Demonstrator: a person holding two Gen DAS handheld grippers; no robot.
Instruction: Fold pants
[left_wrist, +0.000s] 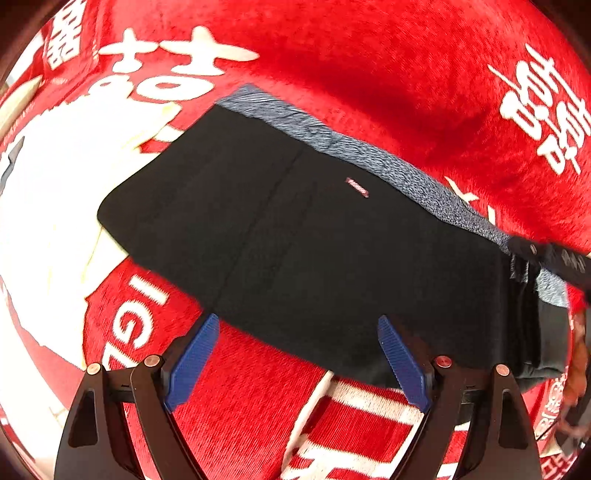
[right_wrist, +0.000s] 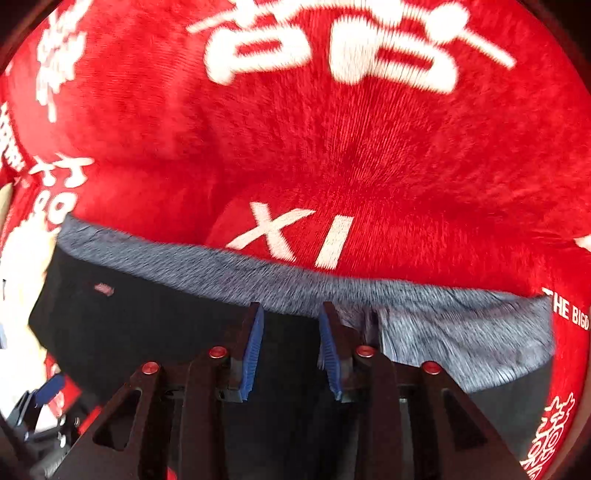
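Note:
Black pants (left_wrist: 280, 229) lie folded flat on a red blanket, with a strip of grey fleecy lining (left_wrist: 373, 162) showing along their far edge. A small pink label (left_wrist: 357, 187) sits on the black cloth. My left gripper (left_wrist: 297, 326) is open wide over the pants' near edge, with nothing pinched. My right gripper (right_wrist: 290, 317) hovers over the black cloth (right_wrist: 155, 325) just short of the grey lining (right_wrist: 258, 273). Its blue pads (right_wrist: 255, 332) stand part open, with cloth below the gap and not pressed. The left wrist view shows the right gripper (left_wrist: 546, 254) at the pants' right end.
The red plush blanket (right_wrist: 332, 147) with white characters and letters covers the whole surface around the pants. A large white patch of its print (left_wrist: 48, 192) lies left of the pants. The left gripper's blue pad (right_wrist: 50, 391) shows at the lower left of the right wrist view.

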